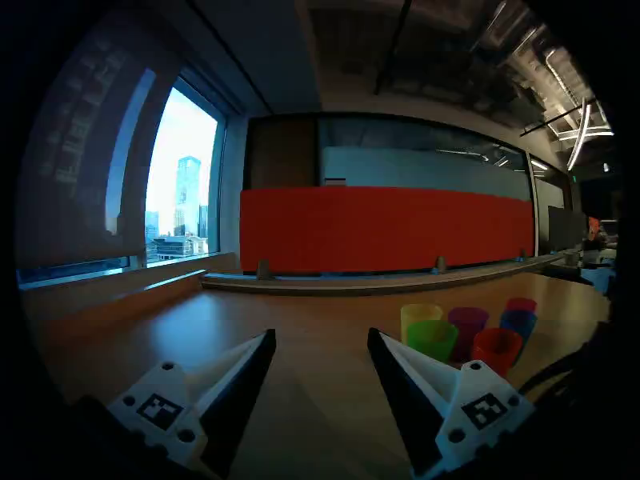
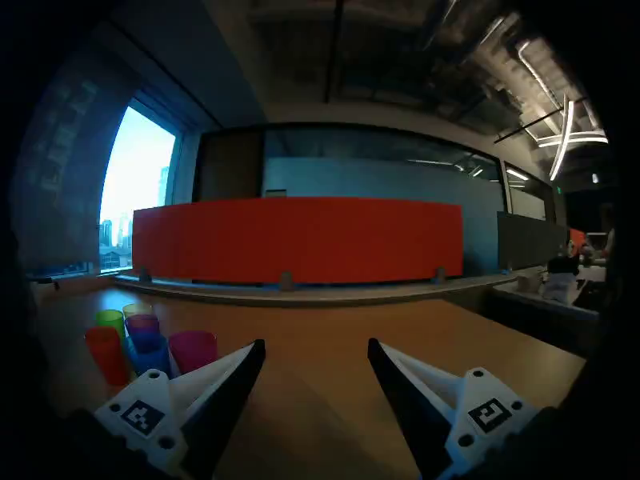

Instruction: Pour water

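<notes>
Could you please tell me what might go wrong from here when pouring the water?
The coloured cups stand packed together on the table. The open left gripper, reaching for the green cup, could topple the yellow cup close behind it.
I cannot tell which cups hold water, so any knock may spill it.
The right gripper is open too, and both heading for the cluster might collide.

Room dim with a bluish cast — daylight from the window (image 1: 180, 192) blown out to white, ceiling strip lights (image 1: 582, 132) flaring upper right, soft sheen on the tabletop (image 1: 320, 320), fisheye bending straight lines near the edges.
</notes>
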### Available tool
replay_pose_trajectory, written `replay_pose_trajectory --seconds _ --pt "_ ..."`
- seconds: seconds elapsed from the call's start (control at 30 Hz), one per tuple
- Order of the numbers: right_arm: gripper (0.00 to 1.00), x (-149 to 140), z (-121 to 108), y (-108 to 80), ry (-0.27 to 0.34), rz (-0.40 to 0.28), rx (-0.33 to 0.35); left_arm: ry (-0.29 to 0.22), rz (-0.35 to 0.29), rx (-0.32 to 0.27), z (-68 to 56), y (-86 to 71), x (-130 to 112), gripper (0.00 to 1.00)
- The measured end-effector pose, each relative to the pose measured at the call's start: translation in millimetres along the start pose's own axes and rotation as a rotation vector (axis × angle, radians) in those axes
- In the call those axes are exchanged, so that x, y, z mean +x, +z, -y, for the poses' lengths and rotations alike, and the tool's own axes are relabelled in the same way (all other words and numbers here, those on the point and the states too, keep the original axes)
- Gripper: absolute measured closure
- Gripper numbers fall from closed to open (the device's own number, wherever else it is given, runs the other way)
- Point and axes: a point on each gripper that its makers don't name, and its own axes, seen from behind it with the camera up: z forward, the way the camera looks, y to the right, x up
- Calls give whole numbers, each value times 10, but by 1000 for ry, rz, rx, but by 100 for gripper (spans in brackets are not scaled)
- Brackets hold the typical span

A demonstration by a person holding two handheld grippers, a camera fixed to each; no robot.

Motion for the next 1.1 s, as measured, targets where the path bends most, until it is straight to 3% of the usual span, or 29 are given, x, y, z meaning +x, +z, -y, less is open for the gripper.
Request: replay_pose_trajectory --seconds 0.2,0.7,1.1 --pt "1 61 5 -14 8 -3 3 4 -2 5 43 11 55 16" --pt "1 608 14 -45 0 13 8 29 7 -89 -150 6 528 15" --pt "1 1004 84 -25 -31 37 30 58 47 -110 -101 90 905 15"
